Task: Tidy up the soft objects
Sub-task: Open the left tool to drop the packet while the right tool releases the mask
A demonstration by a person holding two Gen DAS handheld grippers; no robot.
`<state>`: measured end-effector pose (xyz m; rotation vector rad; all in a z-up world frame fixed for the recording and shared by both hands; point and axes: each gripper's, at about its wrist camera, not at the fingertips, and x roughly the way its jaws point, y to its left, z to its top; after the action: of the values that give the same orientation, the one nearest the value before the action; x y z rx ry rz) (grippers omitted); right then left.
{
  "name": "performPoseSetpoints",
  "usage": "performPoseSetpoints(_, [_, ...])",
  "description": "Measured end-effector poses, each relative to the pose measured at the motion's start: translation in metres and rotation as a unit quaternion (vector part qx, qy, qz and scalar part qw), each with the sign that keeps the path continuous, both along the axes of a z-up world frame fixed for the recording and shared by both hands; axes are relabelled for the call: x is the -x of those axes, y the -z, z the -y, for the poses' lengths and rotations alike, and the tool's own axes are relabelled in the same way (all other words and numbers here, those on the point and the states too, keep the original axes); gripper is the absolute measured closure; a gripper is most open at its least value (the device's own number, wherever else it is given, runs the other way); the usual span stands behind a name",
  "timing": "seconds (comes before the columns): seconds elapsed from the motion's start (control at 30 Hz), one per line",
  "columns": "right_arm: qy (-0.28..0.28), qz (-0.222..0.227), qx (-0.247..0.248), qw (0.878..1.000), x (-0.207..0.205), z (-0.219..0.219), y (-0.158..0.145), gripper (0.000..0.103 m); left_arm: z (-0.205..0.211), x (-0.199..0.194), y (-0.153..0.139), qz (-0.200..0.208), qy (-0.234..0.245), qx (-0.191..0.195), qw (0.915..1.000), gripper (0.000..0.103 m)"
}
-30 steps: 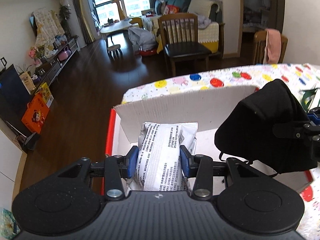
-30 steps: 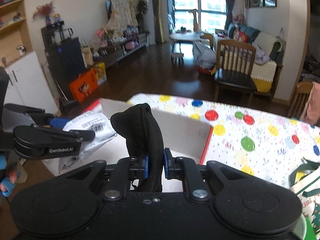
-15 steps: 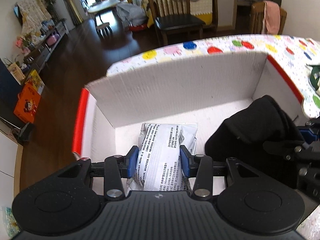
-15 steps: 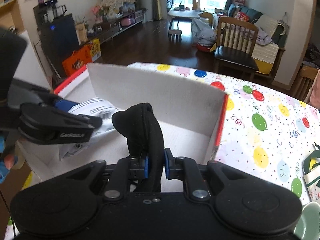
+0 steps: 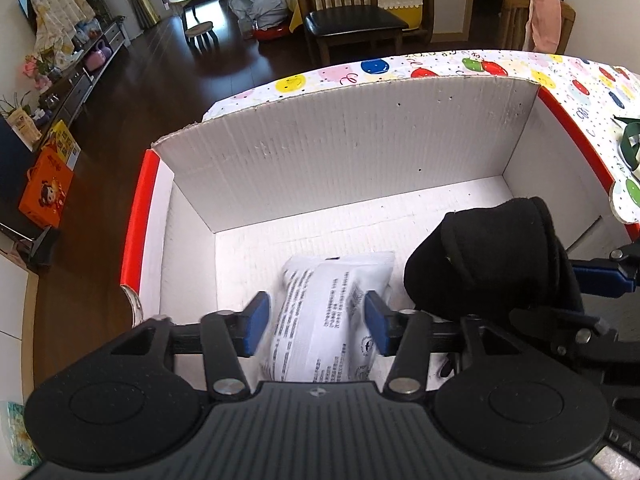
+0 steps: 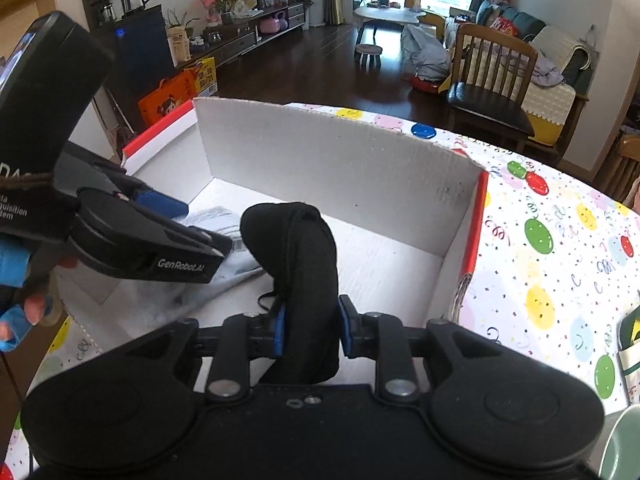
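White corrugated card walls a box point(image 5: 360, 148) with red outer edges, standing on a surface point(image 6: 560, 264) under a balloon-print cloth; both items are already down inside it. The left gripper point(image 5: 316, 326) has just been opening — its blue pads now stand clear on either side of the white packet point(image 5: 328, 320), which lies on the box floor near the front; that item looks released. The right gripper point(image 6: 310, 330) has also just been opening around the black cloth bundle point(image 6: 296, 264); the pads sit close against its sides, and I cannot tell whether they still press it or have let go, though the bundle seems to rest on the floor beside the packet.

The step in hand, as I judge it, is the drop-off; the next move calls for spreading the right jaws fully, then lifting both tools straight up so neither drags its item back out.

Room is tight at the front — the two tools sit near each other, and the right wall is close to the bundle; the back half of the box is open.
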<state>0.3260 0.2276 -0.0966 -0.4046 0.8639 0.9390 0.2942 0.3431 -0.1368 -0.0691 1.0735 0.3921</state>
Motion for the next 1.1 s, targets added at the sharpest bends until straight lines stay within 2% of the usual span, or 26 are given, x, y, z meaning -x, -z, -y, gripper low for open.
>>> performPoseSetpoints(0.07, [-0.004,-0.003,0.000,1.000,0.002,0.000,-0.001,0.073,0.001,0.002,-0.003,0.008,0.000,0.000,1.0000,0.041])
performPoseSetpoints(0.2, [-0.008,-0.003,-0.007,1.000,0.005,0.003,-0.006,0.056,0.002,0.006,-0.010,0.016,0.002,0.000,0.9999,0.041])
performPoseSetpoints(0.4, [0.007,-0.011,-0.033,0.999,0.005,0.019,-0.020,0.051,0.008,0.019,-0.028,0.041,0.002,0.003,0.9992,0.040])
performPoseSetpoints(0.57, [0.015,-0.008,-0.064,0.998,0.008,0.039,-0.039,0.047,0.018,0.034,-0.049,0.078,0.004,0.011,0.9969,0.040])
performPoseSetpoints(0.97, [0.029,0.015,-0.139,0.990,0.021,0.104,-0.090,0.039,0.075,0.065,-0.104,0.165,0.045,0.007,0.9853,0.040])
performPoseSetpoints(1.03, [0.036,0.020,-0.149,0.988,0.022,0.116,-0.098,0.034,0.087,0.069,-0.112,0.179,0.051,0.006,0.9826,0.040])
performPoseSetpoints(1.1, [0.041,0.023,-0.162,0.986,0.024,0.129,-0.107,0.033,0.098,0.073,-0.119,0.191,0.055,0.009,0.9800,0.035])
